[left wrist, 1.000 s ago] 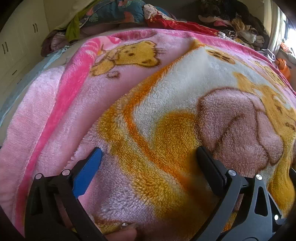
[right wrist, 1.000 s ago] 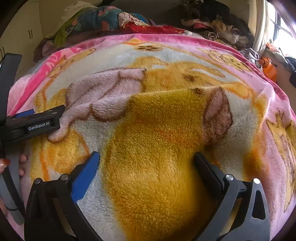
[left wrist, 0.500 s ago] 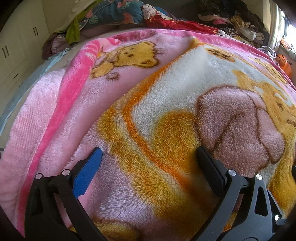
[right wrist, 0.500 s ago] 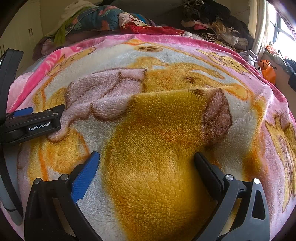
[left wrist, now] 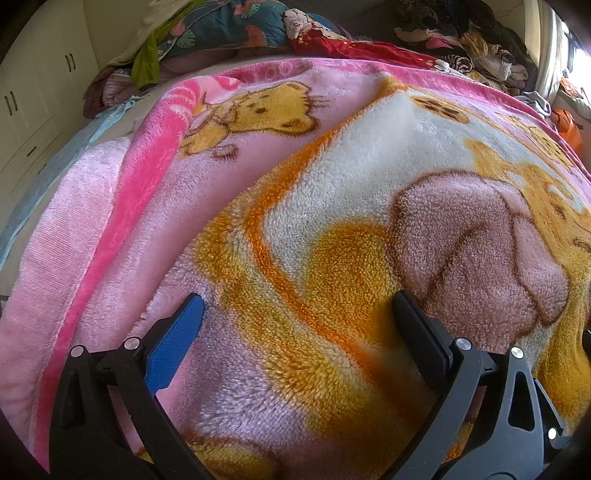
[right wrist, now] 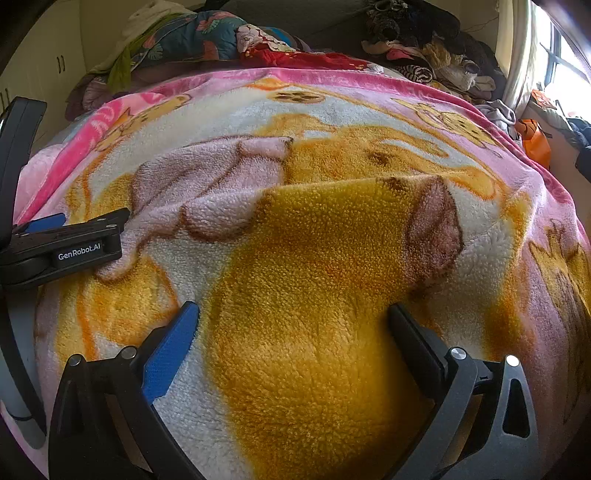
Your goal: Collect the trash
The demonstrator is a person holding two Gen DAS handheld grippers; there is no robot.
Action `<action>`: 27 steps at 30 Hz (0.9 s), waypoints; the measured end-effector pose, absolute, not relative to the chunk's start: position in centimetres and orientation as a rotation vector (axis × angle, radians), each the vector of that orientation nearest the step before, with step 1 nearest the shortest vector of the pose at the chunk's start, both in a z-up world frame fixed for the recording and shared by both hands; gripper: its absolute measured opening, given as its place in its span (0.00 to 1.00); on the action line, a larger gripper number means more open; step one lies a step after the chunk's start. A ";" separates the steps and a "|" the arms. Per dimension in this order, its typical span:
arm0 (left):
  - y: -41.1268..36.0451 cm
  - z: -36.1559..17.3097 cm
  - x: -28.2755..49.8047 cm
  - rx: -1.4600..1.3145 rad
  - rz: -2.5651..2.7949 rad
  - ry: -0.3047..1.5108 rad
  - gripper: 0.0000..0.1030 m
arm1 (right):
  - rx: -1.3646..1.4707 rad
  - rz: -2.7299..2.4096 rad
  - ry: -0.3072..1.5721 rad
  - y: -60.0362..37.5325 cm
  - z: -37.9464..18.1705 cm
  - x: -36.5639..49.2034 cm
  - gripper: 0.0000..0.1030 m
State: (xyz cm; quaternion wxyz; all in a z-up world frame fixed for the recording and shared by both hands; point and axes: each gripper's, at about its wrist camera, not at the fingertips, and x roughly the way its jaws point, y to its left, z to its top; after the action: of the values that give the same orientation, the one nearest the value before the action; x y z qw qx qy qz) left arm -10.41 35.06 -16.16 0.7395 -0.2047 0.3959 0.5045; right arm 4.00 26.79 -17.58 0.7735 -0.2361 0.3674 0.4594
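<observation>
No trash shows in either view. A fluffy pink, yellow and white cartoon blanket (left wrist: 332, 192) covers a bed and fills both views (right wrist: 314, 258). My left gripper (left wrist: 297, 306) hovers open just above the blanket, with nothing between its fingers. My right gripper (right wrist: 291, 314) is open too, low over the yellow patch, and holds nothing. The left gripper's body (right wrist: 62, 247) lies on the blanket at the left edge of the right wrist view.
Piled quilts and pillows (left wrist: 229, 29) lie along the head of the bed. A heap of clothes (right wrist: 436, 62) sits at the far right corner. White cupboards (left wrist: 33, 107) stand to the left. A window (right wrist: 561, 70) and an orange object (right wrist: 535, 144) are at the right.
Both views have shifted only slightly. A hand seen at the bottom of the left view and at the left of the right view one second ago is no longer visible.
</observation>
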 end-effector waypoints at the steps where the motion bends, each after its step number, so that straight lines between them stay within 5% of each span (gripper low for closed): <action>1: 35.1 -16.2 -10.4 -0.449 1.107 0.869 0.90 | -0.511 0.995 0.795 26.8 -17.6 4.0 0.95; 27: 35.1 -16.2 -10.4 -0.449 1.107 0.869 0.90 | -0.510 0.995 0.794 26.2 -17.8 3.8 0.95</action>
State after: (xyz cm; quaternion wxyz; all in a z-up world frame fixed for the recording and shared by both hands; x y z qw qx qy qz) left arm -10.41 35.08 -16.17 0.7394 -0.2046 0.3960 0.5045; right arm 3.77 26.22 -17.81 0.7738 -0.2354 0.3668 0.4596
